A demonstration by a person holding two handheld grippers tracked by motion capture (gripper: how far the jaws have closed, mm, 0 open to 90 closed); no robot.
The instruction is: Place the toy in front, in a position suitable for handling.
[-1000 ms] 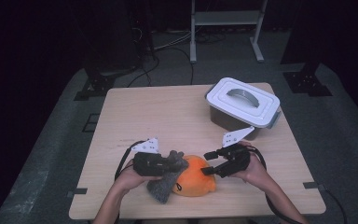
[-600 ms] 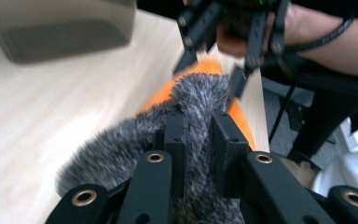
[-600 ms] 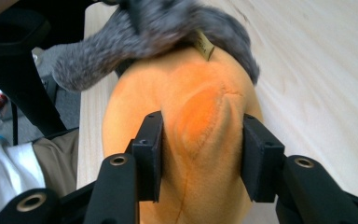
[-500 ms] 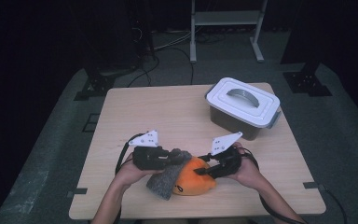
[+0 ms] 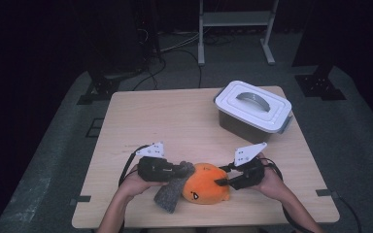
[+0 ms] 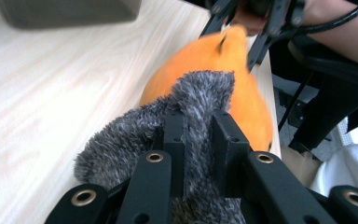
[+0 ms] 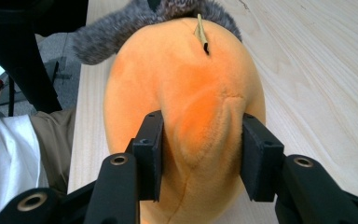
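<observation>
Plush toy (image 5: 205, 189), orange with a grey furry tail (image 5: 171, 193), lies at the table's (image 5: 175, 116) near edge. The left gripper (image 6: 196, 135) pinches the tail tight; the right gripper (image 7: 200, 154), jaws just closing, squeezes the orange body, likely for a two-handed lift. A lidded bin (image 5: 252, 110) waits by the far right corner.

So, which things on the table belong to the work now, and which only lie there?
In use:
- orange plush toy, pinched by the right gripper
- grey furry part, clamped in the left gripper

Lying about:
- lidded grey box
</observation>
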